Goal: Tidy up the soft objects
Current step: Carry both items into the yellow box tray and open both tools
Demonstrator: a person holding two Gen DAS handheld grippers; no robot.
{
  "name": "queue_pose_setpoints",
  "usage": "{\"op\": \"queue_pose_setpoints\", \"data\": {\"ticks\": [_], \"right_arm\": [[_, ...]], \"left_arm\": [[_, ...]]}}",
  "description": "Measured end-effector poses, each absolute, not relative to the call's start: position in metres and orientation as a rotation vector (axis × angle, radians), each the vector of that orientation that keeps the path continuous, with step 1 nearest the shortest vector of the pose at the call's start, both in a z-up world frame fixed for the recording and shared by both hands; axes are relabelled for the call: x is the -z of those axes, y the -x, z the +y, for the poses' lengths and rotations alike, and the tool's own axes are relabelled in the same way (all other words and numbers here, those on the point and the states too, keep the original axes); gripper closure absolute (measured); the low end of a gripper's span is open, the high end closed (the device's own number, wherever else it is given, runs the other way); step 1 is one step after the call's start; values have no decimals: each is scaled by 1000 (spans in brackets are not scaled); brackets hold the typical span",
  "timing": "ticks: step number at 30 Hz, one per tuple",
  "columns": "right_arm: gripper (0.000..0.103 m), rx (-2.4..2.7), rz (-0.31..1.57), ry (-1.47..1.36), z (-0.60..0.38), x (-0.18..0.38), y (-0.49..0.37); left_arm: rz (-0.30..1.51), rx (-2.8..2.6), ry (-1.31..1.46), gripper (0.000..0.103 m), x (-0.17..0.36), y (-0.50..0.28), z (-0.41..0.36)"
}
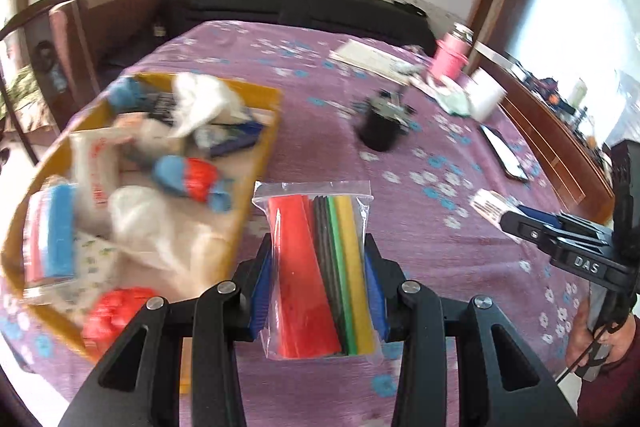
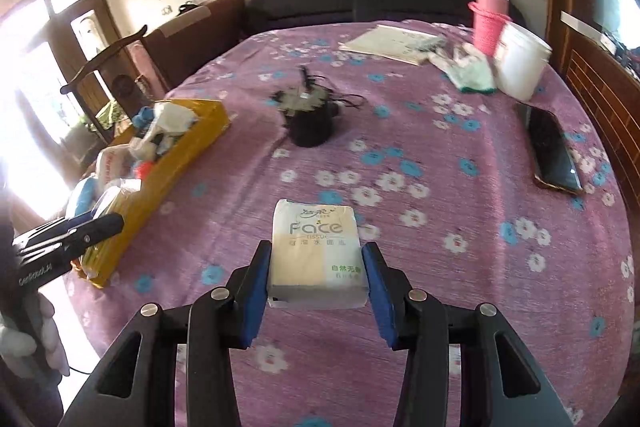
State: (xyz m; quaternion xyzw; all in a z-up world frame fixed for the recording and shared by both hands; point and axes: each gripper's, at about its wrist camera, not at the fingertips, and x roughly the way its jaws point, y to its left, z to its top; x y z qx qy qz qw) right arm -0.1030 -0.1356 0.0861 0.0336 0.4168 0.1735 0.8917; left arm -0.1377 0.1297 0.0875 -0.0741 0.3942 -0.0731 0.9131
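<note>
The left tongs (image 1: pixel 318 263) grip a clear bag of coloured strips (image 1: pixel 320 267) beside the yellow box (image 1: pixel 264 147). The right tongs (image 2: pixel 318 267) clamp a tissue pack (image 2: pixel 316 251) above the flowered counter (image 2: pixel 440 187).

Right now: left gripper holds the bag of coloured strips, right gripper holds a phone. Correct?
Not quite. The right gripper holds a tissue pack, as the right wrist view shows; the phone lies on the table. The left gripper does hold the bag of coloured strips.
</note>
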Motion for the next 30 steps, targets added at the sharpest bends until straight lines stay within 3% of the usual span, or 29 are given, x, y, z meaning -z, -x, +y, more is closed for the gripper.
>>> {"op": "queue_pose_setpoints", "data": {"ticks": [30], "right_arm": [[53, -690, 925, 103, 86, -91, 76]], "left_arm": [[774, -89, 209, 64, -82, 131, 254]]}}
